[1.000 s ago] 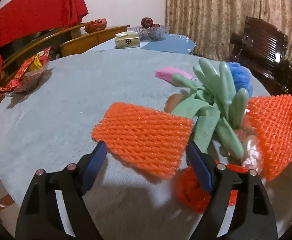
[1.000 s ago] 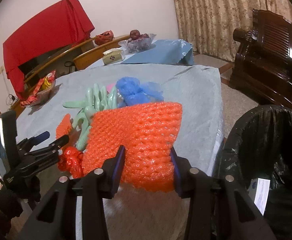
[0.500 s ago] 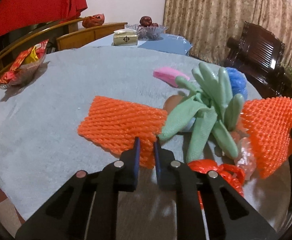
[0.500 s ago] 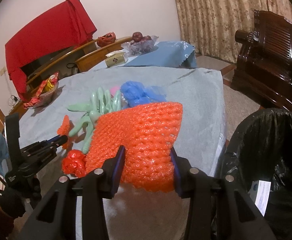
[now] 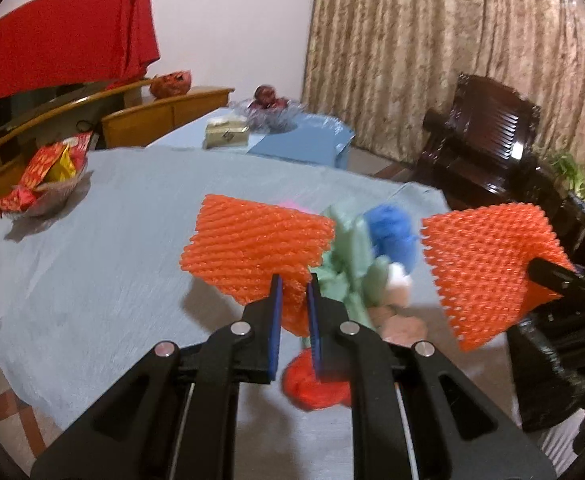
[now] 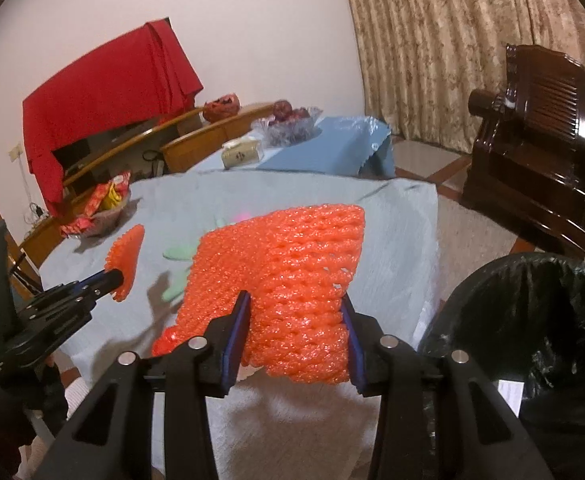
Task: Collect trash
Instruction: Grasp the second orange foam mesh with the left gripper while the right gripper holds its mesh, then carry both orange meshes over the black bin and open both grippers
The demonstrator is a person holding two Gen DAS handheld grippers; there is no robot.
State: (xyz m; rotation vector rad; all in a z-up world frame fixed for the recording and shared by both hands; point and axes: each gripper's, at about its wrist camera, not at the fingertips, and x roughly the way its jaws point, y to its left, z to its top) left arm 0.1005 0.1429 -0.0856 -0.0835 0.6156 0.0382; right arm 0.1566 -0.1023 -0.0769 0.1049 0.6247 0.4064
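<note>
My left gripper [image 5: 294,284] is shut on the corner of an orange foam net [image 5: 252,244] and holds it lifted off the grey-blue tablecloth [image 5: 92,264]. My right gripper [image 6: 295,304] is shut on a second, bulkier orange foam net [image 6: 288,264], also in the air; in the left wrist view this second net [image 5: 488,268] hangs at the right. On the table lie green rubber gloves [image 5: 348,248], a blue bundle [image 5: 392,232], a red plastic bag [image 5: 312,384] and pale scraps. A bin with a black bag [image 6: 532,320] stands by the table's right edge.
A basket of red snack packets [image 5: 44,184] sits at the table's far left. Behind it stand a blue-covered table with a tissue box [image 5: 226,136] and a fruit bowl [image 5: 270,110]. A dark wooden armchair [image 6: 540,128] stands at the right, near curtains.
My left gripper closed on the flat orange net and raised it off the table. My right gripper, still gripping its net, also rose a little.
</note>
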